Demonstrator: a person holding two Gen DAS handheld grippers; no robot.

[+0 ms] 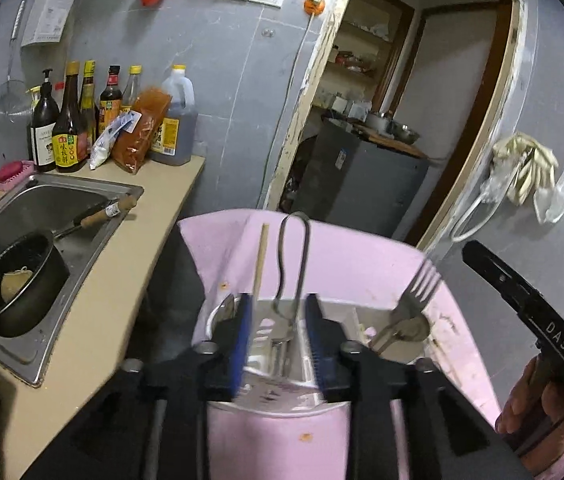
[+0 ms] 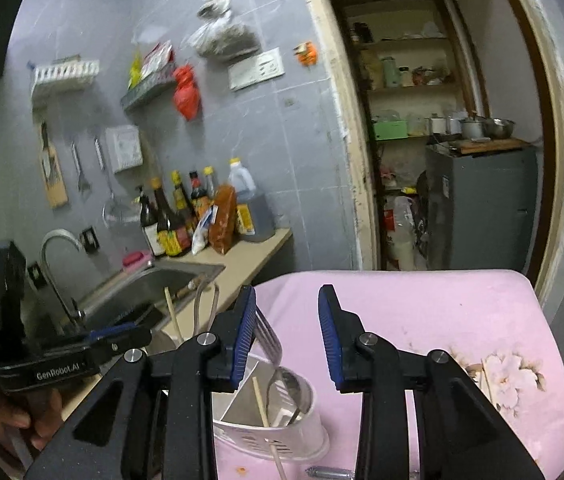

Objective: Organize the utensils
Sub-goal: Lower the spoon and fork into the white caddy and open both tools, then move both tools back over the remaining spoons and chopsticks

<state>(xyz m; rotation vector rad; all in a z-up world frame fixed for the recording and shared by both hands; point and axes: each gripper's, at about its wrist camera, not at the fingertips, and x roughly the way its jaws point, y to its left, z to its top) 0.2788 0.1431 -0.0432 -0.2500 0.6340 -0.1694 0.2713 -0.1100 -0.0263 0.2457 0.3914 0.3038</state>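
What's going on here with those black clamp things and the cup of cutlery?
A person is sorting utensils with a handheld gripper in each hand. A white utensil holder stands on a pink cloth. It already holds a fork, a chopstick, a slotted turner and a looped wire utensil. The left gripper and the right gripper are both open above it, gripping nothing.

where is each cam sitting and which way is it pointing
Left wrist: rides the left gripper, looking along its open blue-padded fingers into the white slotted plastic utensil holder on the pink cloth-covered table; the right hand shows at right.
Right wrist: rides the right gripper, fingers open, above the same holder; the left gripper shows at left.
Shared: holder, steel sink, sauce bottles, doorway.
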